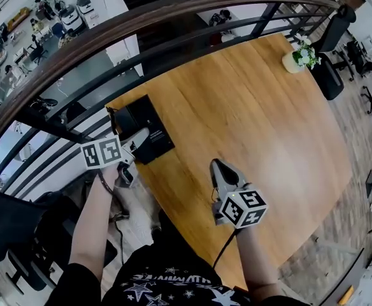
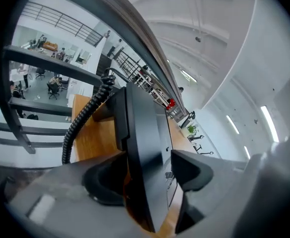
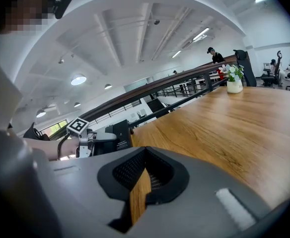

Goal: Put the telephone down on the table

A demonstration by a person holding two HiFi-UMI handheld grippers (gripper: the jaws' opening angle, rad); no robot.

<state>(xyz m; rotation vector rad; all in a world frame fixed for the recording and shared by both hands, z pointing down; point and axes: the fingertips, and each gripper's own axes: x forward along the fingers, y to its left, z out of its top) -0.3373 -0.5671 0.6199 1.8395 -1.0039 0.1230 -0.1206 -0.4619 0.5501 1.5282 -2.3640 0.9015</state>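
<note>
The black telephone (image 1: 149, 125) sits on the near-left corner of the wooden table (image 1: 256, 120). My left gripper (image 1: 141, 134) reaches onto its near edge from beyond the table's side. In the left gripper view the telephone (image 2: 145, 133) stands edgewise between the jaws of the left gripper (image 2: 150, 175), and both pads lie against it. Its coiled cord (image 2: 80, 123) hangs off to the left. My right gripper (image 1: 216, 166) hovers over the table's near edge, away from the telephone. In its own view the right gripper (image 3: 141, 182) is shut with nothing in it, and the telephone (image 3: 119, 135) shows far left.
A dark railing (image 1: 173, 18) curves round the table's far and left sides, with a drop to a lower floor beyond. A white pot of flowers (image 1: 300, 57) stands at the far right corner, beside black office chairs (image 1: 332, 37).
</note>
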